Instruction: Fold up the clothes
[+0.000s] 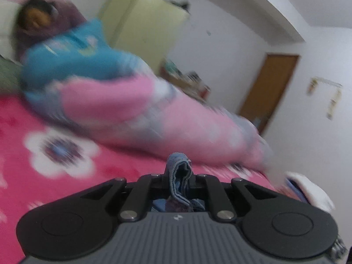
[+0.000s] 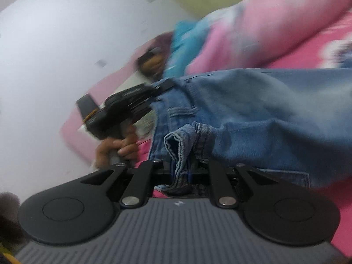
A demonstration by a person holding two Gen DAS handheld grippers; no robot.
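Left wrist view: your left tool (image 1: 179,176) is clamped on the jeans (image 1: 179,167) hem. Your right tool (image 2: 183,165) likewise grips jeans (image 2: 253,114) over the bed (image 1: 33,165).

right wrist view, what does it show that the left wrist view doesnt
Only the right wrist view shows the wide spread of the jeans, the left gripper clamped on their far edge, and the hand holding that gripper.

Only the left wrist view shows the wooden door and the white flower print on the pink bedsheet.

Both show a gripper shut on a fold of denim, the right gripper in its own view, plus the blurred person in blue and pink lying on the bed.
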